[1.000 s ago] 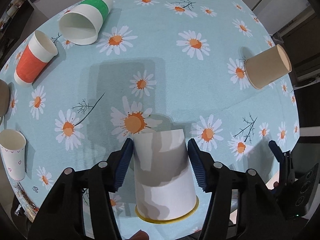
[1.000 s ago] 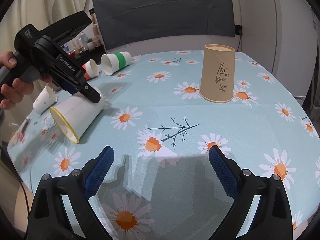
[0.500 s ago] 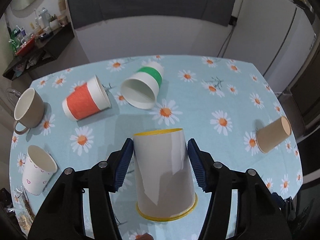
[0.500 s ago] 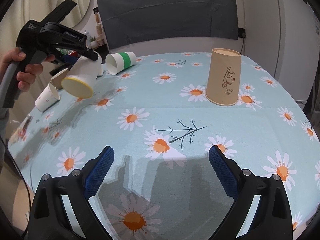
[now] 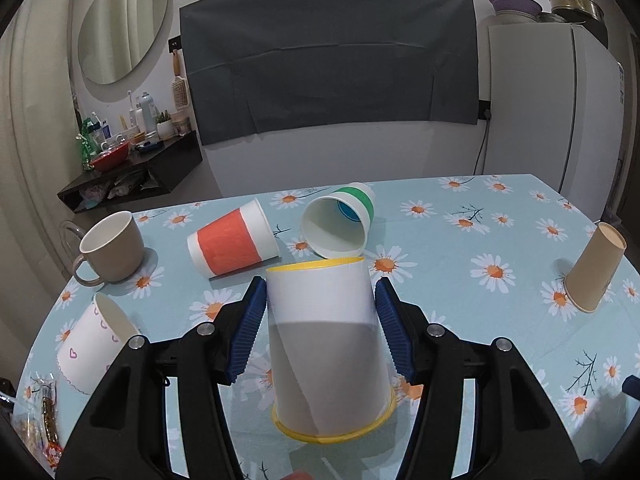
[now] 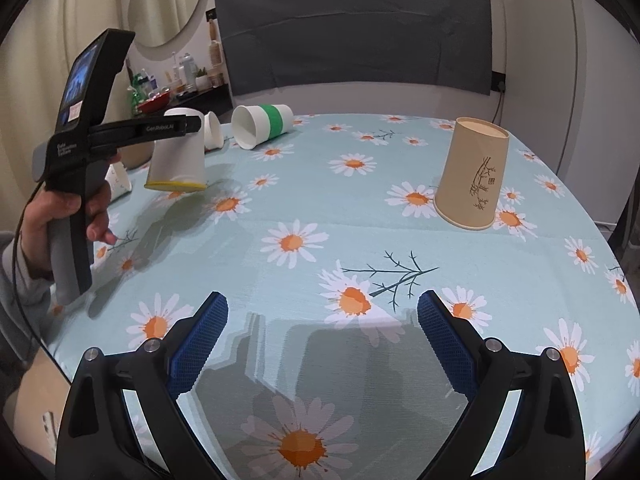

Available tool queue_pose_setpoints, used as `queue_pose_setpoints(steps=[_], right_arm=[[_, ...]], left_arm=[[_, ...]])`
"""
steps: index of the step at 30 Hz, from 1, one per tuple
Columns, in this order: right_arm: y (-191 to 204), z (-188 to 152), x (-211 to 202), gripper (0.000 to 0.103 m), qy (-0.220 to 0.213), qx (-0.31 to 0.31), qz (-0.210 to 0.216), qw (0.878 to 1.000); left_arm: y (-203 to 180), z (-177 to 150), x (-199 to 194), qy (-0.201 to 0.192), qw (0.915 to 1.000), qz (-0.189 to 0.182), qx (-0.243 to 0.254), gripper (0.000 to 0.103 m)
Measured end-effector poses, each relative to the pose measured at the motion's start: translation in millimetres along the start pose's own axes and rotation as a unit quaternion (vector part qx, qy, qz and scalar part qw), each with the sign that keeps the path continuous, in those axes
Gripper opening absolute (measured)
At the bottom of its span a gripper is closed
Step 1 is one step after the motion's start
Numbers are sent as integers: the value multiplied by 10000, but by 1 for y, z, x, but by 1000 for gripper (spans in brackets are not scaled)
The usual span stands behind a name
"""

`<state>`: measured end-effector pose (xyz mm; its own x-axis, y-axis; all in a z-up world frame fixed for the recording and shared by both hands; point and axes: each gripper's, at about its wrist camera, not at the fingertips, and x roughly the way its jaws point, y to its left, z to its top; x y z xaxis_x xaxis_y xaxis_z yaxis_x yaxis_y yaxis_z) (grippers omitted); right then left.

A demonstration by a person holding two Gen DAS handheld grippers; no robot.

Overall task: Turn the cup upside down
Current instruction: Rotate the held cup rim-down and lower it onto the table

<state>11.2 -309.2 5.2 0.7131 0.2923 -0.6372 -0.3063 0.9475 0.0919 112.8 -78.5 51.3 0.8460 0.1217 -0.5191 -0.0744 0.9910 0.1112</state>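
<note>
left gripper [image 5: 322, 312] level above surface [image 6: 360, 216], clamping yellow-rimmed cup [image 5: 326, 344] mouth-down | right gripper [image 6: 322, 340] wide open, empty

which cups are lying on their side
Two: the orange-banded cup and the green-banded cup, side by side at the table's far end. The rest stand upright or inverted, or hang in the left tongs.

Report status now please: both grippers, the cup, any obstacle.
Left gripper shut on yellow-rimmed cup, held mouth-down above the table. Right gripper open, empty. Landing spot below clear.
</note>
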Motion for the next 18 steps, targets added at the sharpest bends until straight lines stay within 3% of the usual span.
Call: queue_pose_setpoints(steps=[9, 18], right_arm=[[13, -2, 6, 92, 134, -101, -6, 9999], [27, -1, 7, 92, 173, -236, -55, 9996]], left_arm=[[6, -24, -22, -64, 9998, -59, 157, 59], [18, -34, -36, 64, 9999, -54, 142, 73]])
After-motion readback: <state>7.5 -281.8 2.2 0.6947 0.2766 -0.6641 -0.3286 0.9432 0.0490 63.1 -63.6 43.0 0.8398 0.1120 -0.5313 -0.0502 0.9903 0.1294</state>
